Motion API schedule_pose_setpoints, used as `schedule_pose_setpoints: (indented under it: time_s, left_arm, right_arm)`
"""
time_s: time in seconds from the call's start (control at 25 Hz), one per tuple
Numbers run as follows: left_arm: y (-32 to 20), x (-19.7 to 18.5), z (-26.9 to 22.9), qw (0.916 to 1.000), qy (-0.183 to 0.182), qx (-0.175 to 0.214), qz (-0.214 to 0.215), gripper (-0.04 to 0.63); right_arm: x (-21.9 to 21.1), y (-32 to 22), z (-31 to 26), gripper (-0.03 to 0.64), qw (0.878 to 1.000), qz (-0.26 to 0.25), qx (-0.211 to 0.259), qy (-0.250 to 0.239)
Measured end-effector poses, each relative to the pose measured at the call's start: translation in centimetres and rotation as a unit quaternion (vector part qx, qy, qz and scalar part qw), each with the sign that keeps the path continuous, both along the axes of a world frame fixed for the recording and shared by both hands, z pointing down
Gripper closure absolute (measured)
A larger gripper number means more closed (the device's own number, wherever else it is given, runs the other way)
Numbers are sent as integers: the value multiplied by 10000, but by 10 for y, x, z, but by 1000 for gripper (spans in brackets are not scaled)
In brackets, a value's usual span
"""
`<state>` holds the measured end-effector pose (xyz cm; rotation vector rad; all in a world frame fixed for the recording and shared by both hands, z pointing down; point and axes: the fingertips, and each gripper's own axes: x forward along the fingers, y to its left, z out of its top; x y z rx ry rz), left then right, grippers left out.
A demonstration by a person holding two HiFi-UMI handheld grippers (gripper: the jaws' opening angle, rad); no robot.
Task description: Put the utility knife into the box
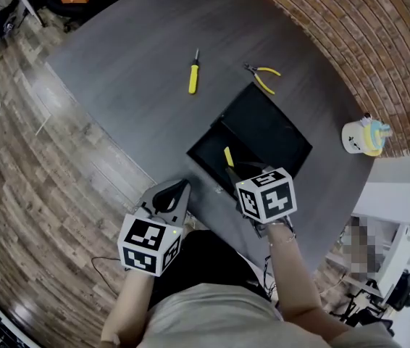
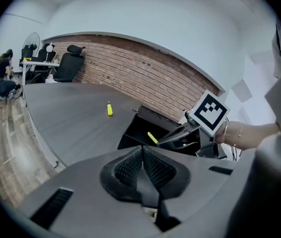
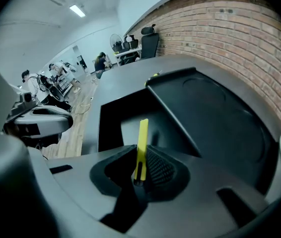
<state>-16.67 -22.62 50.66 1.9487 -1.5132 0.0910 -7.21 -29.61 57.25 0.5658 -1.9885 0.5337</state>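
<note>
A slim yellow utility knife (image 3: 142, 138) stands upright between the pads of my right gripper (image 3: 140, 157), which is shut on its lower end. The knife (image 1: 228, 156) hangs over the near part of the open black box (image 1: 206, 151), whose lid (image 1: 266, 130) lies folded back to the right. My right gripper (image 1: 237, 174) points steeply down at the box's near edge. My left gripper (image 1: 182, 186) sits left of the box near the table's edge, its pads (image 2: 130, 165) closed together on nothing. From the left gripper view, the knife (image 2: 152, 138) shows above the box (image 2: 136, 132).
A yellow-handled screwdriver (image 1: 193, 73) and yellow-handled pliers (image 1: 264, 76) lie on the dark round table (image 1: 132, 85) beyond the box. A white cup-like object (image 1: 363, 137) stands at the table's right edge. Wooden floor lies to the left, a brick wall behind.
</note>
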Motion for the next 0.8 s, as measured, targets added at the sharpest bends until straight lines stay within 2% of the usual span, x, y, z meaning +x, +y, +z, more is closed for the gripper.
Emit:
schedule_pose_setpoints:
  time_s: [0.12, 0.32, 0.64, 0.8]
  left_arm:
    - [0, -3, 0, 9999, 86, -5, -63, 574]
    - [2, -4, -5, 9999, 45, 91, -35, 574]
    - [4, -1, -9, 9999, 37, 140, 15, 574]
    - [5, -2, -12, 9998, -27, 190, 65, 574]
  right_arm:
    - [0, 3, 7, 549, 9998, -17, -131, 146]
    - [6, 3, 19, 548, 9977, -174, -30, 656]
    - [6, 4, 20, 543, 9970, -258, -5, 728]
    - [5, 4, 13, 499, 9986, -92, 55, 511]
